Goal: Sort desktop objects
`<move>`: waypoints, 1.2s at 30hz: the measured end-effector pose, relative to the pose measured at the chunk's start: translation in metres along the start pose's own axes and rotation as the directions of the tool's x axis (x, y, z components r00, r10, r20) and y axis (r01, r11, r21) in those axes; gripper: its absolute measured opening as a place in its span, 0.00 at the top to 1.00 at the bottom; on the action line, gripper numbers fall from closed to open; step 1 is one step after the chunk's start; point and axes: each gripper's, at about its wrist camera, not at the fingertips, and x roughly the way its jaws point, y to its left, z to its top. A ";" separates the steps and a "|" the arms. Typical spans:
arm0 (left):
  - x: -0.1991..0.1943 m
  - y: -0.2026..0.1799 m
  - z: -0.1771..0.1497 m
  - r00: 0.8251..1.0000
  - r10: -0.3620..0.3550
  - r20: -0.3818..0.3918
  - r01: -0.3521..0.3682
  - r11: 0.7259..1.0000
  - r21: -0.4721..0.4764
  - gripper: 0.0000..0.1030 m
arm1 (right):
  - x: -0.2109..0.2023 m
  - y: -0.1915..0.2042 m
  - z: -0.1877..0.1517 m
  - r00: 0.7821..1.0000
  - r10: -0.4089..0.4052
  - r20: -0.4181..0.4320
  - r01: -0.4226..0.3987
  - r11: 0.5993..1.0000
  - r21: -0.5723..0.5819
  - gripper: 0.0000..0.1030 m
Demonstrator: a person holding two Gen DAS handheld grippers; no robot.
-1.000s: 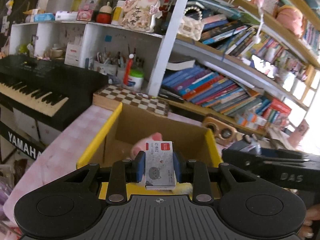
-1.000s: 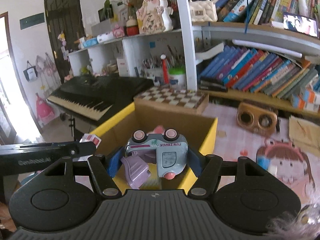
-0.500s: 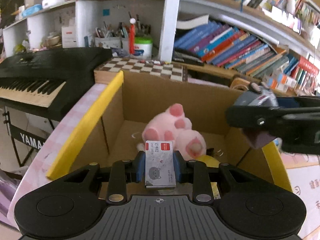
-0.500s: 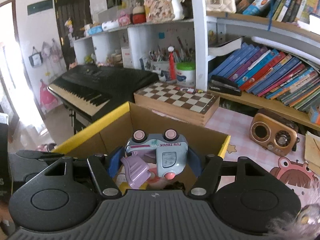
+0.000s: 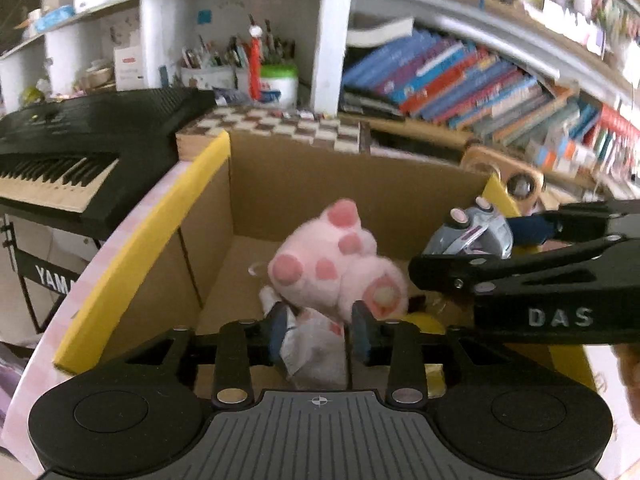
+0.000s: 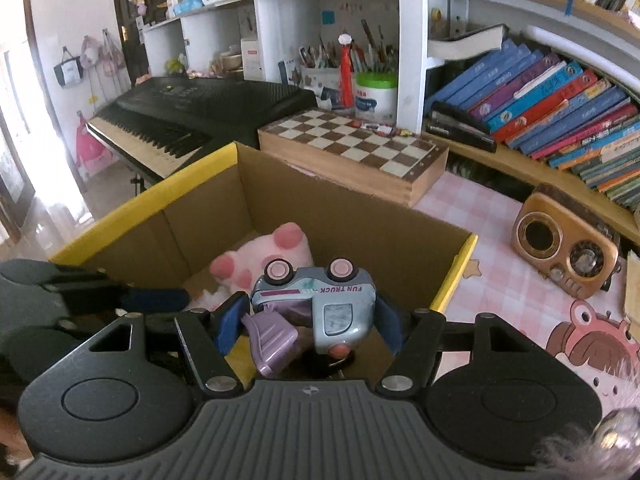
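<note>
Left gripper [image 5: 318, 334] over the box [image 5: 136, 236], jaws opening, small packet [image 5: 310, 346] slipping loose between them: light, flat, harmless to drop. Right gripper [image 6: 310, 326] pinches the truck [image 6: 320, 300] by its sides above the box's right edge; hard, smooth plastic, probably slippery.

Cardboard box [image 6: 400, 236] was plain brown, yellow along rim. Plush toy [image 5: 340, 268] pale pink, darker pink paw pads. Toy truck [image 6: 320, 304] grey-blue, pink wheels, purple ramp bit. Chessboard [image 6: 352, 148] brown-and-cream checks. Counter [image 6: 500, 280] cloth pink-white gingham. Keyboard [image 6: 208, 108] black, radio [image 6: 568, 248] coppery gold. Both tools black, blue pads.
</note>
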 end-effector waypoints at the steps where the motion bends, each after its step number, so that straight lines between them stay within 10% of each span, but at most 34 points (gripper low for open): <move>1: -0.003 0.000 0.000 1.000 0.004 0.013 -0.004 1.000 -0.005 0.56 | 0.000 -0.001 0.000 1.000 0.001 0.003 -0.001 1.000 0.000 0.37; 12: -0.029 -0.003 -0.004 0.998 -0.001 0.069 0.000 1.000 0.018 0.31 | 0.016 0.005 0.006 0.999 -0.032 -0.022 0.029 0.995 -0.098 0.37; 36: -0.081 0.014 -0.008 0.982 0.006 0.190 -0.003 1.000 -0.015 0.18 | -0.042 0.016 0.003 0.988 -0.098 0.121 0.096 0.995 0.020 0.26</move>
